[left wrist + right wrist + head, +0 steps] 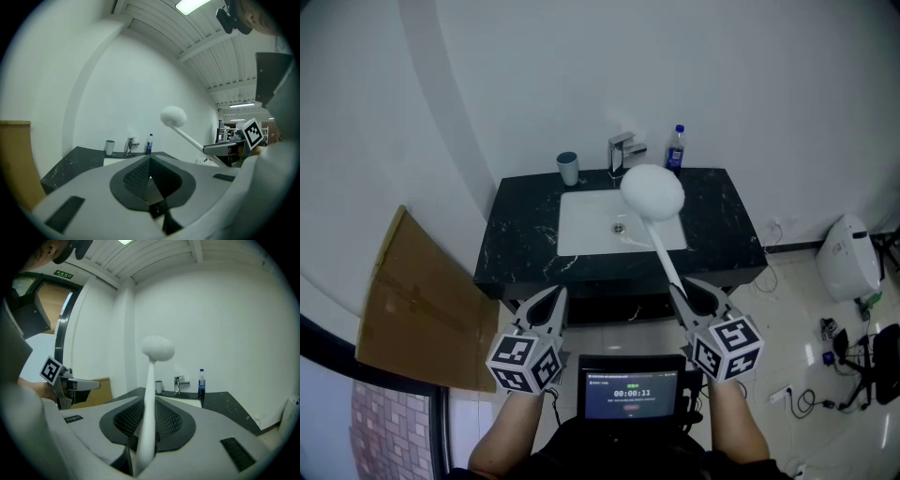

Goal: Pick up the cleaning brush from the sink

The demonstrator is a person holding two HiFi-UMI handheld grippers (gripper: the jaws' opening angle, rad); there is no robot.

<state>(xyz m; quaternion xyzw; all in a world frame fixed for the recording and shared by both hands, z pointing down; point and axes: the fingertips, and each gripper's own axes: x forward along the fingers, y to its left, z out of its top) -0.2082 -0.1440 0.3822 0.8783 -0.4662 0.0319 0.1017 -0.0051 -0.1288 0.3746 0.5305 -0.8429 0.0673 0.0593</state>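
Observation:
The white cleaning brush (652,192) has a round fluffy head and a long white handle (150,413). My right gripper (691,298) is shut on the handle's lower end and holds the brush in the air, its head over the white sink basin (581,225). The brush head (158,347) rises straight ahead in the right gripper view and shows as a brush head (173,116) at upper right in the left gripper view. My left gripper (552,305) hangs in front of the counter, shut, with nothing between its jaws.
A black marble counter (520,234) holds the basin, a chrome tap (622,152), a grey cup (568,168) and a blue bottle (676,148). Cardboard (417,305) leans at the left. A white appliance (848,255) and cables (839,347) lie on the floor at right.

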